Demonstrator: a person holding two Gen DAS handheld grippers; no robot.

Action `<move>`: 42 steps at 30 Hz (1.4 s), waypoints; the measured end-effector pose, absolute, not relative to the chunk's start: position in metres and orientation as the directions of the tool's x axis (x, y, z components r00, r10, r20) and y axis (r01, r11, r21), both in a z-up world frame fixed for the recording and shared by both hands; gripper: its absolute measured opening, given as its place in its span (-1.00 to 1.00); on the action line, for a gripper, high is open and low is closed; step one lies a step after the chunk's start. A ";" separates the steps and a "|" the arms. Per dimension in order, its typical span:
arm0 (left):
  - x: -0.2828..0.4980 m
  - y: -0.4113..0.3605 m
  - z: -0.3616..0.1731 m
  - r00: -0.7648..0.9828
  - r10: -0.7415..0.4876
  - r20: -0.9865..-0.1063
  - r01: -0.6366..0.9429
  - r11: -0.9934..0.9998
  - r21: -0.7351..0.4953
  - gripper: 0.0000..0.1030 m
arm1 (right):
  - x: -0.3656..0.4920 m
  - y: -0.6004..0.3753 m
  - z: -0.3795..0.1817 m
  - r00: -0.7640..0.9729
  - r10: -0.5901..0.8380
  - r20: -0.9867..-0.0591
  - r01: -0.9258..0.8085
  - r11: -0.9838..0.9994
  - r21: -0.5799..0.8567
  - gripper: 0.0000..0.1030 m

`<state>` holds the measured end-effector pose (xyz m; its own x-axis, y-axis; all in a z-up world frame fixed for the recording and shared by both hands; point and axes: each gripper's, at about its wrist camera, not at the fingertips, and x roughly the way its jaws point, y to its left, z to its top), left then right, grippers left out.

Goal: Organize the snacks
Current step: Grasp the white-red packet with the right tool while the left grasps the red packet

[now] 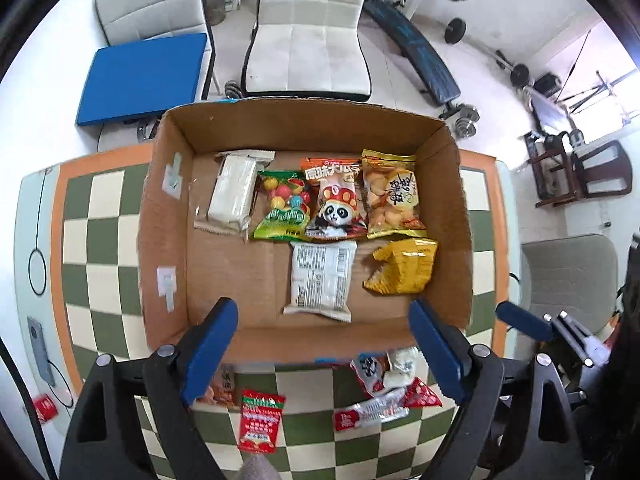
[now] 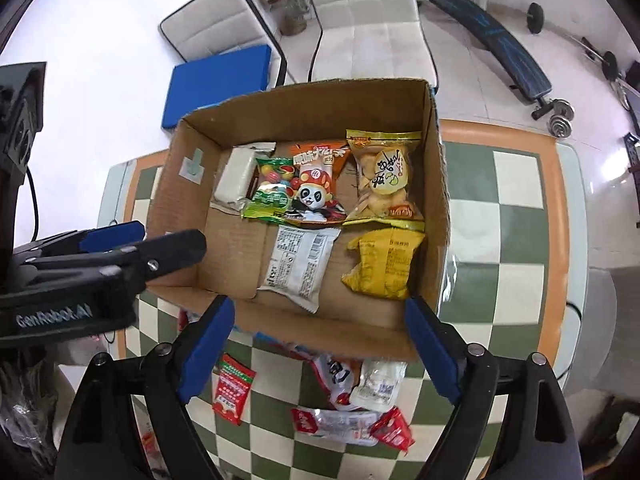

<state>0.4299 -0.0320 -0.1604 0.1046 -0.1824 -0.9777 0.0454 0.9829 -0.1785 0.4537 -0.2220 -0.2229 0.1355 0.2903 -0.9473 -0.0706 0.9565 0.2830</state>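
Note:
A cardboard box (image 1: 168,216) on the checkered table holds several snack packets. In its back row lie a white packet (image 1: 234,196), a green candy bag (image 1: 282,208), a panda bag (image 1: 336,200) and a biscuit bag (image 1: 392,196). In front of them lie a white pack (image 1: 320,280) and a yellow pack (image 1: 402,266). My left gripper (image 1: 324,350) hangs open over the box's near wall, holding nothing. My right gripper (image 2: 320,354) is open and empty too, above the near wall beside the yellow pack (image 2: 380,264). Loose snacks lie before the box: a red sachet (image 1: 260,420) and a small pile (image 1: 384,388).
The checkered table (image 2: 516,208) has an orange border. White chairs (image 1: 308,28), a blue pad (image 1: 144,76) and a weight bench (image 1: 416,52) stand on the floor behind it. A grey chair (image 1: 568,276) is at the right. A small red can (image 1: 44,408) sits at the left edge.

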 end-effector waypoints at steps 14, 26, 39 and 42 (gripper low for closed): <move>0.260 0.031 -0.236 0.013 -0.003 -1.000 -0.064 0.998 -0.004 0.70 | 0.283 -0.265 -0.330 0.019 0.591 -0.807 0.529 0.679 0.510 0.73; 0.220 0.046 -0.311 -0.109 0.029 -0.994 -0.058 0.998 0.035 0.70 | 0.262 -0.252 -0.428 -0.101 0.455 -0.885 0.711 0.655 0.256 0.63; 0.225 0.017 -0.366 -0.182 0.070 -0.981 0.096 0.994 0.053 0.70 | 0.263 -0.128 -0.422 -0.267 -0.010 -0.964 -0.122 0.992 0.023 -0.09; 0.229 0.008 -0.375 -0.199 0.072 -0.977 0.111 0.993 0.051 0.69 | 0.251 -0.117 -0.418 -0.286 -0.015 -0.958 -0.209 0.977 0.047 0.00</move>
<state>0.2286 0.0076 -0.3754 -0.1994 0.0721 -0.9773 0.1106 0.9926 0.0506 0.2513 -0.1168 -0.4176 -0.2858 -0.0150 -0.9582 -0.2090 0.9768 0.0471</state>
